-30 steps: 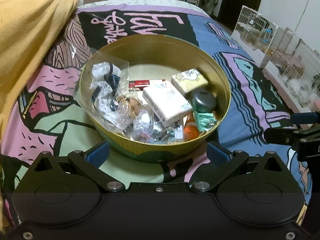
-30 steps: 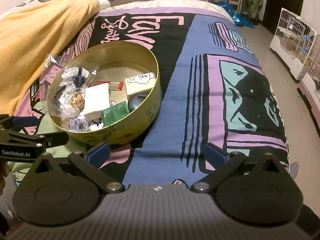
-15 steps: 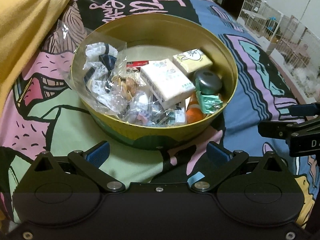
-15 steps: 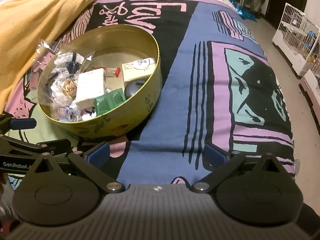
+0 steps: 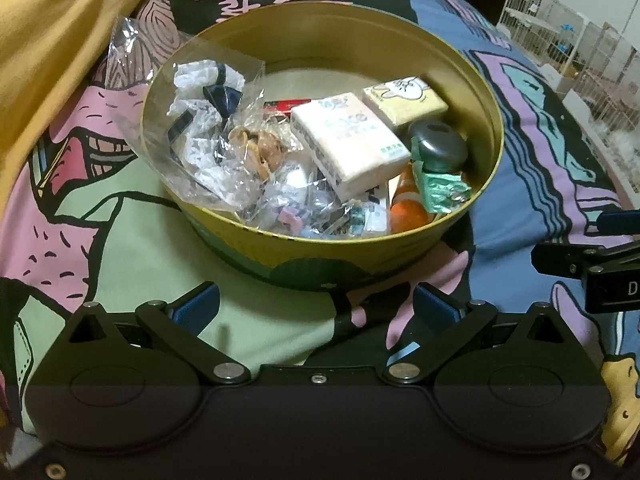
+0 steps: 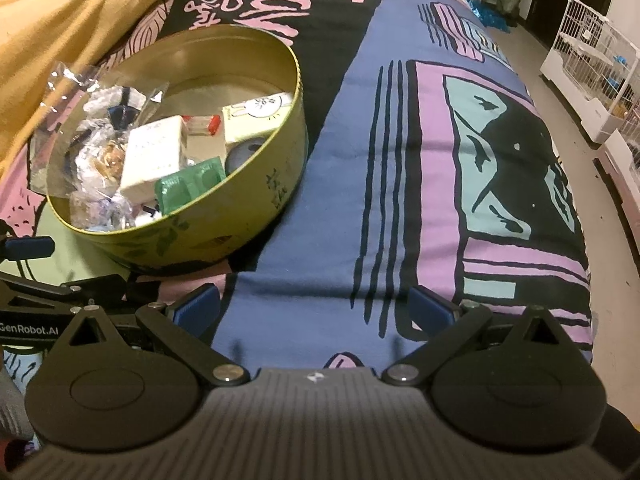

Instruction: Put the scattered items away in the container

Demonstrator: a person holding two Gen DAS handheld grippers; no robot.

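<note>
Tin: round gold tin sits on the patterned bedspread, right in front of the left gripper, so anything picked up has a short trip.
Contents: white tissue pack, yellow rabbit-print pack, grey oval case, green packet, something orange, small red box; all lie inside, heaped toward the near wall.
Clear bags: crinkly plastic bags rest in the tin but one rides up over the left rim; likely too springy to settle flat.
Left gripper: jaws spread wide, nothing between them, hovering just short of the tin.
Right gripper: also wide and empty, over bare blue cloth beside the tin.
Loose items: none visible on the bedspread in either view.
Progress: looks about finished; perhaps tucking the bag in remains.
Nearby: orange blanket bunched at the left.
</note>
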